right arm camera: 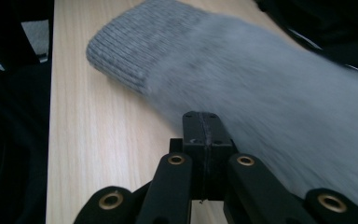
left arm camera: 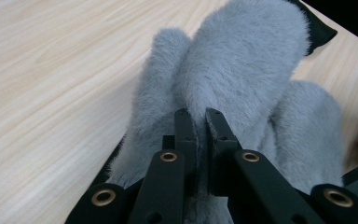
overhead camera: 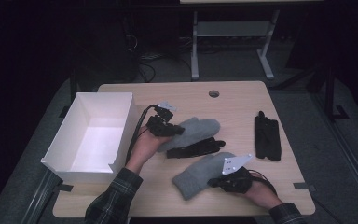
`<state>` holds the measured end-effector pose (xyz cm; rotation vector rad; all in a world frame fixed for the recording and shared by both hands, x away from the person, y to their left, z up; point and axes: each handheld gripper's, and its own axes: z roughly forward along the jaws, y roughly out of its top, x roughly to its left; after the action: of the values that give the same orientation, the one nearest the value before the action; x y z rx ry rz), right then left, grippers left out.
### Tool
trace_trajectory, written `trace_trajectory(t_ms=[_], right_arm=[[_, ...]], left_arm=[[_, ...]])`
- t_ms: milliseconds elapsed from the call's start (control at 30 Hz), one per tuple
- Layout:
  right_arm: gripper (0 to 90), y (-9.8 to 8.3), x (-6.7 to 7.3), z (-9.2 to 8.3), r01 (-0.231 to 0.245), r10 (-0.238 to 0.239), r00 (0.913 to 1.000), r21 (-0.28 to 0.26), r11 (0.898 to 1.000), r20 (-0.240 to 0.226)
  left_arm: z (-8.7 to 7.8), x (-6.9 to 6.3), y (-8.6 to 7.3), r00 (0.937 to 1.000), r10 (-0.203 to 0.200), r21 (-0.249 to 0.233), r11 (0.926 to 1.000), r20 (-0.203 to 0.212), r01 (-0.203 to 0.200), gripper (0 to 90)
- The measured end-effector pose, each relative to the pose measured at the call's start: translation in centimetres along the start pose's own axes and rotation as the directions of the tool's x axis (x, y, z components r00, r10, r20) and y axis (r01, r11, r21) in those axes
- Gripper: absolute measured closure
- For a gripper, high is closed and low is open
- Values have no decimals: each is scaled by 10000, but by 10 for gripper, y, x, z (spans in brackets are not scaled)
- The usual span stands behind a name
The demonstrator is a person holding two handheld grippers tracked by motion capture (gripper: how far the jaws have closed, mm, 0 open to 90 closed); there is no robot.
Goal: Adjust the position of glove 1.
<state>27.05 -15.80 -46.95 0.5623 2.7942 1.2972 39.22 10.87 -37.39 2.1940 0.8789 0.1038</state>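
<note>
Wooden surface (overhead camera: 242, 100), dark room behind. White box (overhead camera: 121, 126) beside left tool (left arm camera: 196, 122), nothing in it. Two grey mittens: left tool pinches far mitten (left arm camera: 242, 60); right tool (right arm camera: 204, 126) jaws pressed together at near mitten (right arm camera: 270, 93), grip unclear. Two black gloves: one (overhead camera: 196, 148) between tools, one (overhead camera: 266, 135) beyond right tool.

Dim lab: bare worktable (overhead camera: 242, 100), floor cables (overhead camera: 145, 65)
</note>
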Motion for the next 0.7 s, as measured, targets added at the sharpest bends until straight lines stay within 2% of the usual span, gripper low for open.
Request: trace_trajectory(t_ms=[67, 200, 300, 500, 633, 667, 700], right_arm=[[900, 4, 2, 6, 105, -105, 9999, 57, 9999, -6], [900, 11, 3, 14, 154, -154, 9999, 53, 9999, 55], [900, 16, 2, 21, 107, -107, 9999, -31, 9999, 114], [900, 26, 0, 32, 489, -490, 9982, 24, 9988, 352], [883, 26, -1, 29, 475, -475, 9983, 18, 9989, 326], [844, 22, 0, 19, 334, -332, 9990, -61, 9994, 305], [844, 22, 0, 19, 334, -332, 9990, -61, 9994, 305]], left_arm=[[-1, -3, -2, 9999, 55, -14, 10000, 160, -55, 856], [-4, -6, -5, 9997, 93, -55, 9999, 210, -92, 856], [-6, -9, -8, 9995, -40, -176, 9998, 325, 46, 856], [-9, -15, -18, 9990, -129, -99, 9999, 418, 133, 856], [-8, -19, -23, 9986, -177, -81, 9998, 490, 181, 855], [-9, -25, -27, 9985, -155, -116, 9998, 532, 161, 856], [-9, -25, -27, 9985, -155, -116, 9998, 532, 161, 856]])
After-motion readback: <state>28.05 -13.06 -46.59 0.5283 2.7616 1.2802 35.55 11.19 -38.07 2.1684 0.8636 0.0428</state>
